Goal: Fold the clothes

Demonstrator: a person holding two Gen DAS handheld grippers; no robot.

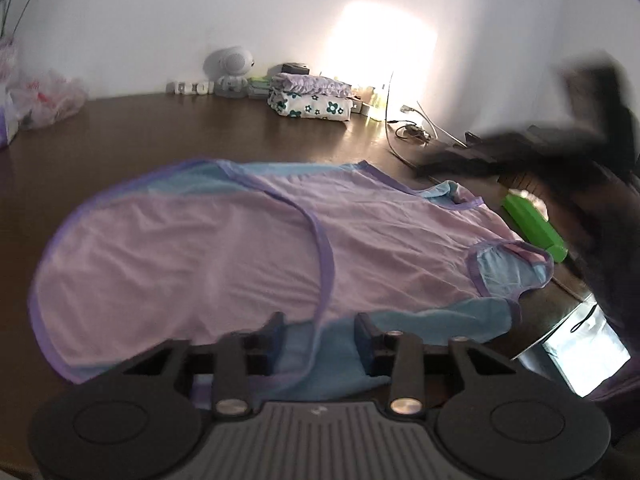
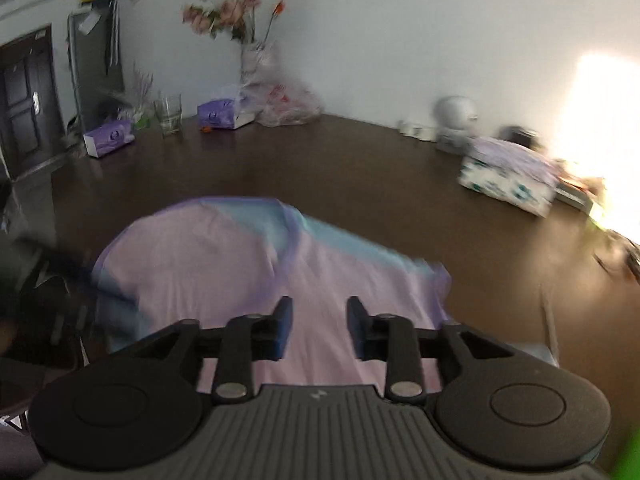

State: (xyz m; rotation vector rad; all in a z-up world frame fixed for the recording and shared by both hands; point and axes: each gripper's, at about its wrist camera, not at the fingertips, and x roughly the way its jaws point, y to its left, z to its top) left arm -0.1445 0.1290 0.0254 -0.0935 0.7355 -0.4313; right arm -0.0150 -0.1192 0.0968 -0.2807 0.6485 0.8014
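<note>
My biggest landmark is the dark brown wooden surface [image 1: 140, 136], running back to a white wall. Spread flat across its near half lies the task's thing, a pale lilac and light blue garment with purple trim [image 1: 208, 248], part of it folded over so a purple-edged seam curves down its middle; its blue-lined sleeve opening sits at the right end in my left wrist view.

At the far edge, against the wall, I see a folded stack of cloth, lilac on top and white with teal flowers beneath [image 1: 310, 98]. To its left stands a small white round-headed gadget [image 1: 230, 68]. A bright green box [image 1: 534, 222] lies just beside the garment's right end, and a crumpled clear plastic bag with red print [image 2: 286, 102] sits in the far corner near a vase of pink flowers [image 2: 224, 4], two purple tissue boxes [image 2: 224, 114] and a clear drinking glass [image 2: 169, 114].

My left claw [image 1: 320, 340] tilts downward over the garment's near blue edge — its jaws stand apart, and blue cloth shows in the gap, though I cannot tell whether they touch it. My right claw [image 2: 318, 328] angles down over the lilac cloth, released, jaws parted with nothing pinched — this view is smeared with blur.
</note>
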